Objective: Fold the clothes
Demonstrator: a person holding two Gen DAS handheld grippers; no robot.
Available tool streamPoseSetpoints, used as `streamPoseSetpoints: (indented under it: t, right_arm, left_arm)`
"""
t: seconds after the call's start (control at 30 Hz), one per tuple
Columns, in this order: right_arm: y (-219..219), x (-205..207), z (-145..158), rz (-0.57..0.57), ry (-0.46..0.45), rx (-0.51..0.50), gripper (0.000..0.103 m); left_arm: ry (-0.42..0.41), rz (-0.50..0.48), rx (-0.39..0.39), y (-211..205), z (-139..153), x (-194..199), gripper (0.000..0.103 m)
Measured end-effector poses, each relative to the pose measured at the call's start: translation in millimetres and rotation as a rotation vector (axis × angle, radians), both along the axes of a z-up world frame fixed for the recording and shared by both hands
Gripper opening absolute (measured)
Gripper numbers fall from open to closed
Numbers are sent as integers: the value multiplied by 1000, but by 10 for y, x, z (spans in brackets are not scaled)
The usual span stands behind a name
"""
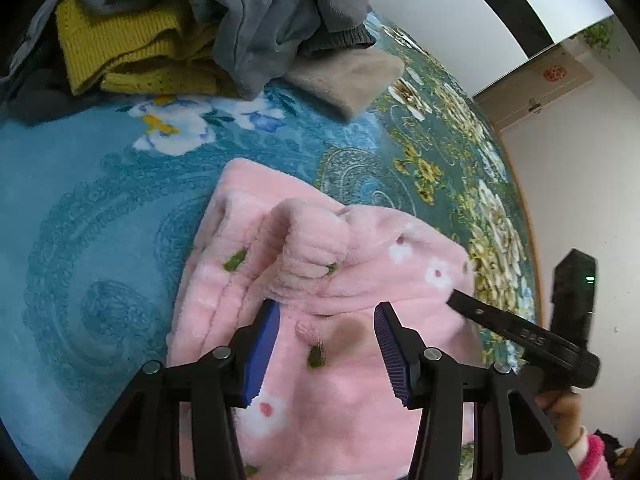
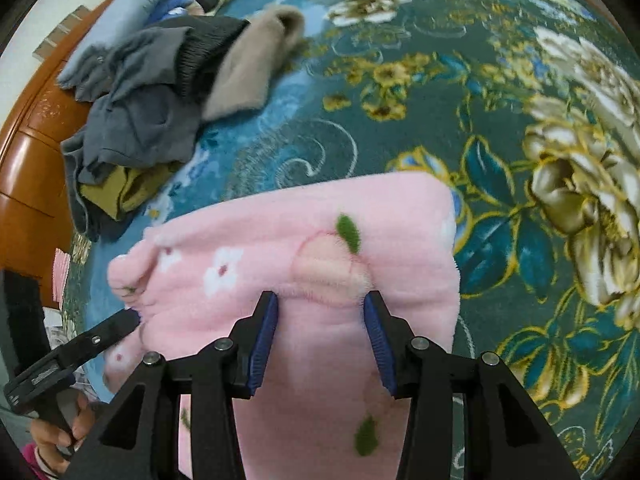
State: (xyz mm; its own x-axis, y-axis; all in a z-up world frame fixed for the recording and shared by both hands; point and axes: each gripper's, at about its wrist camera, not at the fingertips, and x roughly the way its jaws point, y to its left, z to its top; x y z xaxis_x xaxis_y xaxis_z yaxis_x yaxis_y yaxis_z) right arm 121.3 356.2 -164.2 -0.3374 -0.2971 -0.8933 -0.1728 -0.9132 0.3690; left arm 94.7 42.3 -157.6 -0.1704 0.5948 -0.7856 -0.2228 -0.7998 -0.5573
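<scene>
A pink fleece garment [image 1: 332, 360] with white flowers and green leaves lies partly folded on the floral blanket [image 1: 80, 220]. My left gripper [image 1: 327, 306] hovers over its middle, open, with nothing pinched between the blue pads. One of its fingers [image 2: 128, 318] shows at the garment's left edge in the right wrist view. My right gripper [image 2: 320, 297] stands open astride a raised fold of the pink garment [image 2: 320, 240], with fleece lying between the pads. In the left wrist view one of its fingers [image 1: 454, 300] touches the garment's right edge.
A heap of grey clothes [image 1: 240, 20] with a yellow knit [image 1: 120, 52] and a beige fleece piece [image 1: 352, 76] sits at the blanket's far side. A wooden headboard [image 2: 32, 160] borders the left. A hand [image 2: 52, 436] holds the left gripper.
</scene>
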Motion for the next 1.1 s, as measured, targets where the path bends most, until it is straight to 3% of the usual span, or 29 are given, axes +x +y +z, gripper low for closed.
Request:
streamPoseSetpoints:
  t: [0.13,0.2,0.3,0.4,0.43,0.53,0.67,0.8,0.97,1.1]
  right_arm:
    - [41,115,211,8,52,-16,46]
    - [102,282,362,0,103,-40,48]
    - [300,635,514,-67,166,-79,59]
    - [493,890,471,-133,166,-92,83]
    - [552,947,407,-152,145,-106,86]
    - [624,1022,219,-183,98,-173,86]
    - [620,1047,-1,-201,63,-277,86]
    - [508,924,-114,-170,62,-315,86]
    - [426,752,-262,-177,40,-357,86]
    - [368,716,-266,-167,20,-353,86]
  left_arm:
    - [27,26,89,-229,223,74,55]
    - [23,50,76,-363,238,59,63]
    - [-12,67,-21,-501,117,26,68]
    - [-96,66,-13,-517,-38,-10,72]
    - [-118,58,-3,-504,-80,-22,73]
    - [-129,17,-35,-364,-172,-75,76]
    - [-178,51,-65,-332,-351,-125,77]
    - [-223,87,-39,-371,-474,-145,83]
    - [-252,121,42,-439,-512,-120,83]
    - [-254,122,53,-424,-496,-106,81]
